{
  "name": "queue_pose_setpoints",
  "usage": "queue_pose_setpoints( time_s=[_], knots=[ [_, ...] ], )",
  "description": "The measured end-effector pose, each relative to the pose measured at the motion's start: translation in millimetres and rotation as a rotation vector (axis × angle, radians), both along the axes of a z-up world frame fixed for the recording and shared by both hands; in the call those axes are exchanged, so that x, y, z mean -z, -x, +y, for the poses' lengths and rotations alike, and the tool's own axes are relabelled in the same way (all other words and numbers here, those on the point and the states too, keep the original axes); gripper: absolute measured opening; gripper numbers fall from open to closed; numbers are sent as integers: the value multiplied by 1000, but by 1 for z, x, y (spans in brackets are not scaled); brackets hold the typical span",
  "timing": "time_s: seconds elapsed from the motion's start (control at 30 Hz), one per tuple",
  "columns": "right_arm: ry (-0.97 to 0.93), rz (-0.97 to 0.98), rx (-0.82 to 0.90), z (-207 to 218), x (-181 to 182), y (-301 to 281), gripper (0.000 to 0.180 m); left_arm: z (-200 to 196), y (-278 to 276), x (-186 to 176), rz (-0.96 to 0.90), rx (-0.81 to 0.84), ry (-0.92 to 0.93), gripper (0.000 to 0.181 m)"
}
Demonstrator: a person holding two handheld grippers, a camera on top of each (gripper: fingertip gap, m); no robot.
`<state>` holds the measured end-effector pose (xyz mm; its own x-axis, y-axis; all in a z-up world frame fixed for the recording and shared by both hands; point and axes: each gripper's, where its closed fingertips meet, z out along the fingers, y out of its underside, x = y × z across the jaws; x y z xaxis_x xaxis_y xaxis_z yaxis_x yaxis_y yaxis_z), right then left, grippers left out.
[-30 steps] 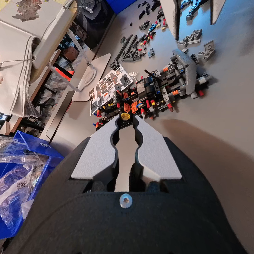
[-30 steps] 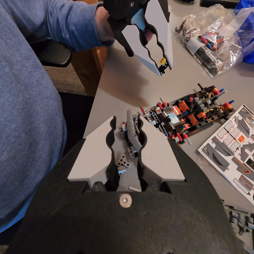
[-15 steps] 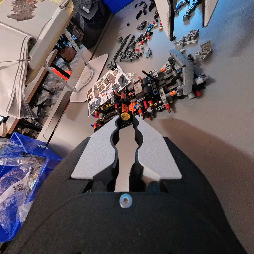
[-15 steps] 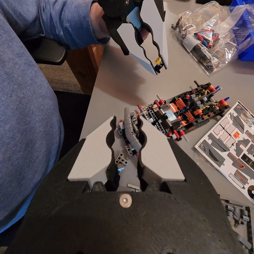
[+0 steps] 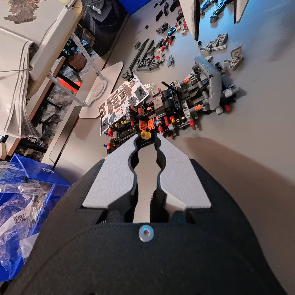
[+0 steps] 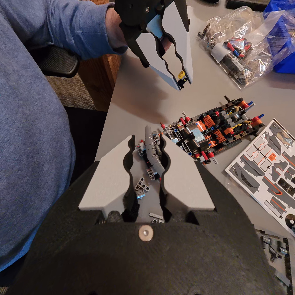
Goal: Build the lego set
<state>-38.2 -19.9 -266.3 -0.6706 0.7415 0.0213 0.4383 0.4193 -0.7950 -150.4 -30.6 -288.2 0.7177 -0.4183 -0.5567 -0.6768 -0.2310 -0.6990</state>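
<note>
My left gripper (image 5: pixel 146 136) is shut on a small yellow and black piece (image 5: pixel 145 135) and holds it in the air just short of the near end of the part-built chassis (image 5: pixel 167 108). The right wrist view shows this gripper (image 6: pixel 183 86) above the table with the piece (image 6: pixel 182 78) at its tips. The chassis (image 6: pixel 207 132) is black with orange, red and grey parts. My right gripper (image 6: pixel 146 136) is open and empty, over the chassis's grey curved panel (image 6: pixel 151 151). The panel (image 5: pixel 212 83) and the right gripper (image 5: pixel 216 30) also show in the left wrist view.
A sticker sheet (image 6: pixel 263 167) lies beside the chassis. Clear bags of parts (image 6: pixel 239 47) and a blue bin (image 6: pixel 284 39) sit at the far right. Loose pieces (image 5: pixel 151 55) are scattered beyond the chassis. An instruction book (image 5: pixel 19 47) stands on a holder. A person's blue sleeve (image 6: pixel 63 32) fills the left. Tip to tip, the grippers are about 12 cm apart.
My left gripper has eased a little lower and closer to the chassis with the piece still in it. My right gripper stays open and has barely shifted.
</note>
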Motion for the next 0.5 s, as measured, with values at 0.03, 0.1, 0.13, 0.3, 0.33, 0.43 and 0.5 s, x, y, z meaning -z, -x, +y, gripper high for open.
queue_pose_setpoints(
  time_s=[0.03,0.1,0.13,0.3,0.33,0.43,0.5],
  knots=[
    [1,0,-1,0,0,0,28,0,0,0,1,0,-1,14],
    [0,-1,-2,0,0,0,28,0,0,-1,0,1,-1,14],
    [-1,-1,-3,-1,0,0,28,0,0,-1,1,0,-1,14],
    [-5,-2,-5,-1,0,-1,28,0,-1,-1,1,1,0,14],
    [-5,-2,-5,-1,0,-1,28,0,0,-1,2,1,-1,14],
    [-5,-1,-5,-1,0,-1,28,0,-1,-1,-1,2,0,14],
    [-5,0,-5,-1,0,-1,28,0,-1,-1,-1,3,1,14]
  ],
)
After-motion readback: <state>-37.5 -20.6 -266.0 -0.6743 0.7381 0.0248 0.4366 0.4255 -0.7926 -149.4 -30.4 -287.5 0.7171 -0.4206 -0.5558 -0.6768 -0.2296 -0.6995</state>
